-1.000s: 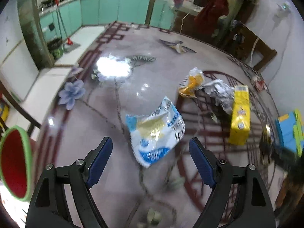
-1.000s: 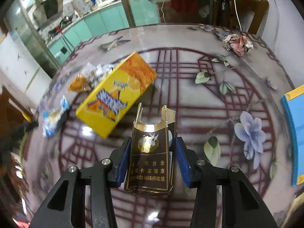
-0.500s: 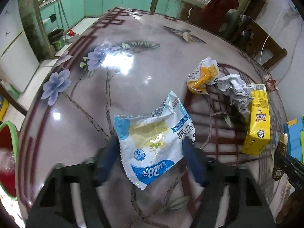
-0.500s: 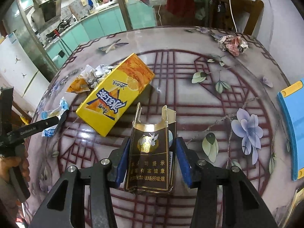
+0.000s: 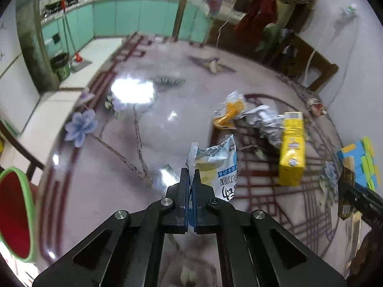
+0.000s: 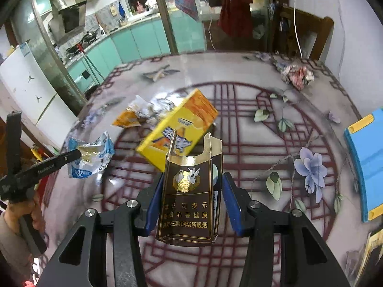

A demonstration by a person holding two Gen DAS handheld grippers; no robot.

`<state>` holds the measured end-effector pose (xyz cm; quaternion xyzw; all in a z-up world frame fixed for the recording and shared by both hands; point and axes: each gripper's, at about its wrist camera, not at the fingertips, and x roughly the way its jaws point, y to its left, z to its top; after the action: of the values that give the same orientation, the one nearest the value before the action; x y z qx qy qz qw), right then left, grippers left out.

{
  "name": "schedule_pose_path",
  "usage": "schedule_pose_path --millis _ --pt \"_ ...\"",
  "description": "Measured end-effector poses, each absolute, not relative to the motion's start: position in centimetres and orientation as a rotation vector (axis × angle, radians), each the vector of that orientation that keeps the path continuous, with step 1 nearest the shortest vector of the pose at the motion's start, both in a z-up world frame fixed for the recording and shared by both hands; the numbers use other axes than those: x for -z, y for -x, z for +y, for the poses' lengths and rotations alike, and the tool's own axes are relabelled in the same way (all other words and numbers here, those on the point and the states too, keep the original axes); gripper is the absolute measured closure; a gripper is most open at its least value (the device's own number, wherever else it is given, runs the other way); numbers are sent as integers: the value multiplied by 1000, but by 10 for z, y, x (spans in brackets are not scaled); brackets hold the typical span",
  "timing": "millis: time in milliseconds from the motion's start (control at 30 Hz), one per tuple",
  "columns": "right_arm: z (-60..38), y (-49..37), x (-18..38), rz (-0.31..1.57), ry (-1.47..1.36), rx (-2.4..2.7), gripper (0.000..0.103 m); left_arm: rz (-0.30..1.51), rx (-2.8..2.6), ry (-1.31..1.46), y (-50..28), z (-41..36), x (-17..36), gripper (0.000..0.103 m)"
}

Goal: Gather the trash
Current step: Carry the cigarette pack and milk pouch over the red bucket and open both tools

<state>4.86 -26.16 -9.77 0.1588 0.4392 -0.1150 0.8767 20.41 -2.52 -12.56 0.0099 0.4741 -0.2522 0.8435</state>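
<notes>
My left gripper [image 5: 190,174] is shut on the white and blue snack wrapper [image 5: 219,167] and holds it a little above the table. The wrapper also shows in the right wrist view [image 6: 91,155], with the left gripper [image 6: 76,154] on it. My right gripper [image 6: 192,189] is shut on a dark brown cigarette pack [image 6: 189,196], held upright above the table. A yellow carton [image 5: 292,153] lies on the table, also in the right wrist view [image 6: 179,131]. An orange wrapper [image 5: 228,112] and crumpled silver foil [image 5: 265,122] lie beside it.
A red bin with a green rim [image 5: 14,217] stands at the left, below the round patterned table [image 5: 119,179]. Crumpled pink paper [image 6: 298,74] lies at the table's far edge. A blue and yellow box [image 6: 363,160] sits at the right. A wooden chair [image 6: 304,35] stands behind.
My left gripper has come down over the snack wrapper, shut on it and lifted it off the table. My right gripper still holds the cigarette pack and has risen slightly.
</notes>
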Motion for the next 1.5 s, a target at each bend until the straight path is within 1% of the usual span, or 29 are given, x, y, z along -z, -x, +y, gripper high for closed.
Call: schedule_pose_path --millis 133,267,533,1100,1500 --pt "-241 -39 73 873 -321 229 57 962 537 -23 -187 -4 105 101" --pt "-212 -36 58 856 -315 201 57 964 521 -33 -172 20 99 101" --pt "-145 -46 55 873 -262 126 57 949 449 -103 -147 66 92 101" --pt "-5 -79 42 874 -183 23 57 930 391 -50 -166 168 86 101" --pt "60 -94 41 883 -166 7 57 939 373 -38 -184 226 93 101"
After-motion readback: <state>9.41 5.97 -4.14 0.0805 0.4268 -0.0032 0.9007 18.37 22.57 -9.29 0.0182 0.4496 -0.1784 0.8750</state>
